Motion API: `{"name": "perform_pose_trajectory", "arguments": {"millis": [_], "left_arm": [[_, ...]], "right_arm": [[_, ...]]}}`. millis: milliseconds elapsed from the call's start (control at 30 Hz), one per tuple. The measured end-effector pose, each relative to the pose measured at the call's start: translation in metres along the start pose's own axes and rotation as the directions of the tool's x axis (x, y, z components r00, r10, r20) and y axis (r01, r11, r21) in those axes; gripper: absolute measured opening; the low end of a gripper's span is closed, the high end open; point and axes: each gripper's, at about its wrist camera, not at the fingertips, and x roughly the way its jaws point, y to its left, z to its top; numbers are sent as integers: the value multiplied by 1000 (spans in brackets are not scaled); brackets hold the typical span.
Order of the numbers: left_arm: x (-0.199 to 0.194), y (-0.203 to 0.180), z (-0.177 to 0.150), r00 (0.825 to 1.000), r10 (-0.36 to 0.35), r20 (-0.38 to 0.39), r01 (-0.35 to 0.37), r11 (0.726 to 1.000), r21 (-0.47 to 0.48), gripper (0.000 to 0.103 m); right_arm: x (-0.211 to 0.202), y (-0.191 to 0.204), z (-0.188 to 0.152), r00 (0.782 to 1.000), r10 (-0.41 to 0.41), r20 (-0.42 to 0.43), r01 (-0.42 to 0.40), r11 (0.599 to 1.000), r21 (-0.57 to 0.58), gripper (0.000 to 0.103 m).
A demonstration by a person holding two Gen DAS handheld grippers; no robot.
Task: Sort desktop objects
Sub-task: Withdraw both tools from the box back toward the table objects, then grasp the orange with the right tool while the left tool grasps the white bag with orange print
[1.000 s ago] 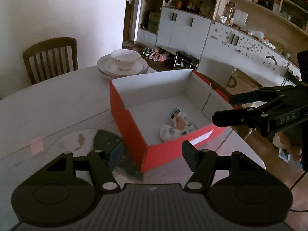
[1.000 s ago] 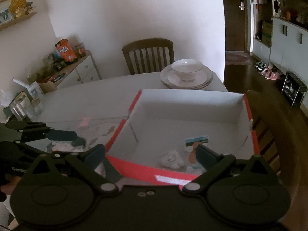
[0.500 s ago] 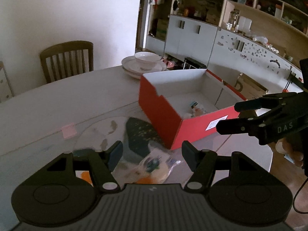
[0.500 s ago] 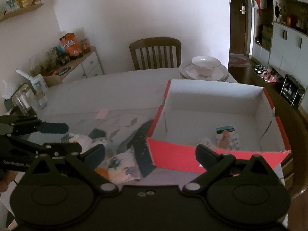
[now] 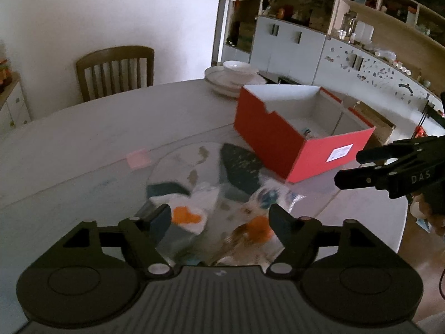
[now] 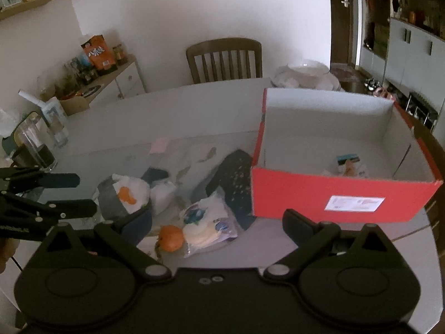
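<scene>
Left gripper (image 5: 219, 220): empty, jaws opening, nothing between them yet. Right under and just ahead of it, a grey and white packet with an orange spot (image 6: 125, 194). A bit to the right of that, an orange fruit (image 6: 171, 238), touching a clear bag of small things (image 6: 207, 222). Behind the bag, a dark flat pad (image 6: 233, 178) on the table (image 5: 83, 139).

Right gripper (image 6: 217, 222): wide apart and empty, hanging just over the fruit and the bag. Up and to the right of it, the red box (image 6: 342, 197), with a few small things already lying inside.

Step in hand, most likely: reaching for the next thing in the pile. Next move: down onto one thing, a gentle squeeze, then up and over the red wall. Soft grip needed for the fruit and the slippery bag.
</scene>
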Motion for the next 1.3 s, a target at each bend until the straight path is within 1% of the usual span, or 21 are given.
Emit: {"name": "perform_pose_trajectory", "arguments": {"millis": [33,133,200,267,433,567,700,967,1033,1100,1167,1300], "left_arm": [[0,5,-2,1000,3,-1,-3,1000,-1,85],[4,20,-6,1000,12,-12,-12,1000,-4,86],[8,31,-8,999,19,-27,-19,1000,-9,95],[13,40,-10,999,20,-37,-20,1000,-4,99],[32,60,-13,996,32,-79,-29,999,44,99],[48,72,-13,993,13,-115,-4,997,80,99],[59,77,-12,991,-6,-137,21,994,105,99],[78,78,-11,982,-48,-183,70,991,116,99],[82,77,-11,980,-49,-190,73,990,121,99],[84,78,-12,979,-54,-195,78,990,119,99],[88,78,-12,979,-57,-197,81,990,119,99],[95,80,-12,977,-54,-207,79,990,114,99]], "right_arm": [[4,2,-1,1000,-4,-4,4,1000,3,100],[13,8,-5,1000,-13,-14,13,1000,10,100],[19,11,-7,1000,-13,-16,13,1000,17,100],[25,15,-8,1000,-20,-19,21,1000,24,100],[43,19,-11,999,-42,-32,43,998,35,100],[59,20,-13,996,-76,-54,79,995,58,100],[74,20,-15,991,-113,-72,119,990,72,100],[98,12,-14,984,-138,-110,153,979,138,100],[100,12,-13,983,-144,-117,160,977,140,100],[94,13,-12,983,-150,-105,164,977,137,100],[87,15,-13,985,-139,-104,152,980,128,100],[81,31,-19,986,-122,-112,130,989,69,100]]}}
